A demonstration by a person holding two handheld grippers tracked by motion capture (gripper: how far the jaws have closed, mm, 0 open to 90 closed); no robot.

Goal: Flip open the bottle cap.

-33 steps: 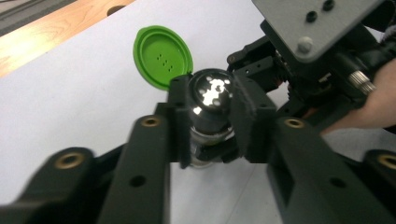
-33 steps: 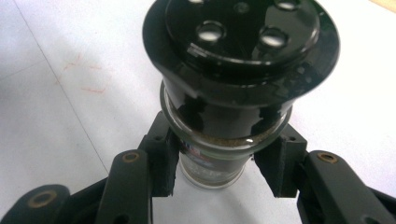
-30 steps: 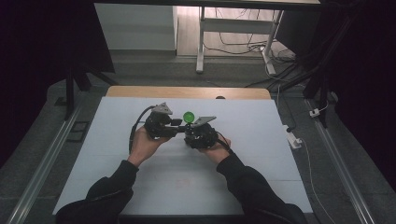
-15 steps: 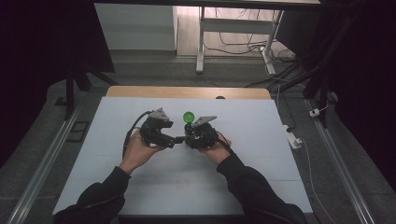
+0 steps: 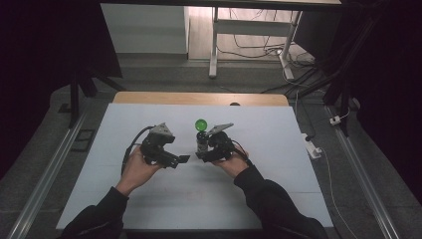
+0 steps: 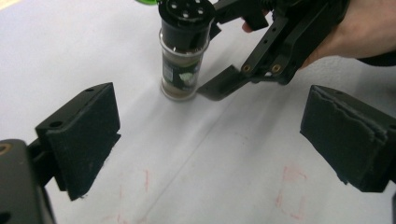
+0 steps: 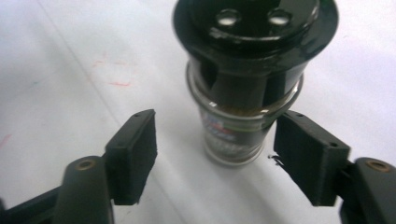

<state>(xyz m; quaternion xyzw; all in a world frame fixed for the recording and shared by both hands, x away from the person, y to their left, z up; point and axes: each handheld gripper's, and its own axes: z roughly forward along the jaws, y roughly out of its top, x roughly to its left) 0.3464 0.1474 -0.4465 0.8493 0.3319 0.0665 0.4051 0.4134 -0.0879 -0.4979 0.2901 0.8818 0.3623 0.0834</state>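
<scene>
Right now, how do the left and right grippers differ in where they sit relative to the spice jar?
The right gripper has its open jaws either side of the spice jar, not yet touching the glass; the left gripper stands off, jaws over bare table, the jar ahead of it. In the high view the right gripper is beside the jar, the left apart. Both are open and hold nothing.
</scene>
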